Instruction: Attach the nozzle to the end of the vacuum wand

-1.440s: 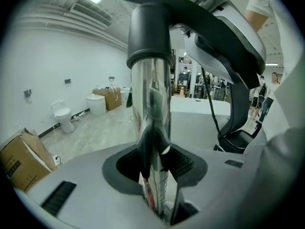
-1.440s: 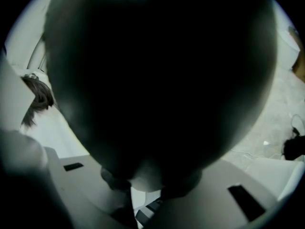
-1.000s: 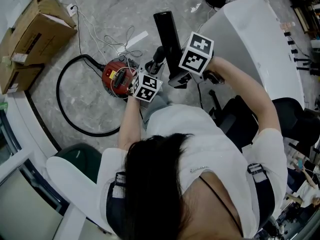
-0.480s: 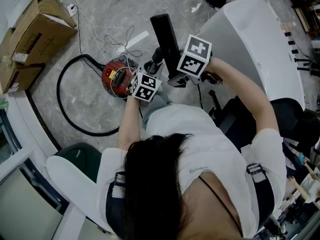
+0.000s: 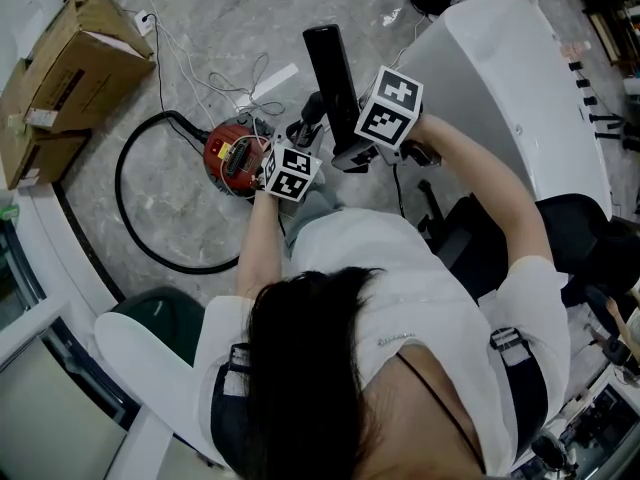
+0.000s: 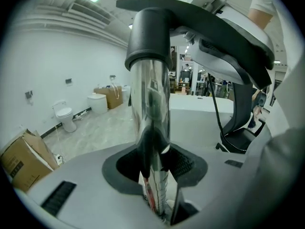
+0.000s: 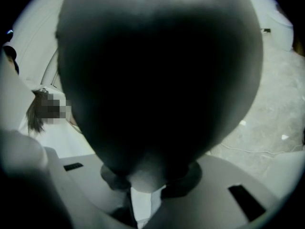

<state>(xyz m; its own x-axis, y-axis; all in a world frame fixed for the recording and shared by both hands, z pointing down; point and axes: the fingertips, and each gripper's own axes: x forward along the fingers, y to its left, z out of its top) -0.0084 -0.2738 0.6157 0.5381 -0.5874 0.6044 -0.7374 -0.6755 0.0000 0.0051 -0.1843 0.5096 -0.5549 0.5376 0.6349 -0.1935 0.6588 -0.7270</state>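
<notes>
Two grips hold: the left tongs [image 6: 155, 178] clamp the shiny chrome vacuum wand [image 6: 151, 109], and the right tongs [image 7: 142, 187] pinch the black flat floor nozzle [image 5: 332, 68], whose neck touches the wand's black-collared tip just beyond the left tongs.

The grey floor [image 5: 210, 13] carries a red vacuum canister [image 5: 230, 154], hose [image 5: 117, 188], cables [image 5: 215, 80], cardboard boxes [image 5: 80, 53].

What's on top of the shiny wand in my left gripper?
A black nozzle collar caps the wand; the tube end inside it is hidden.
</notes>
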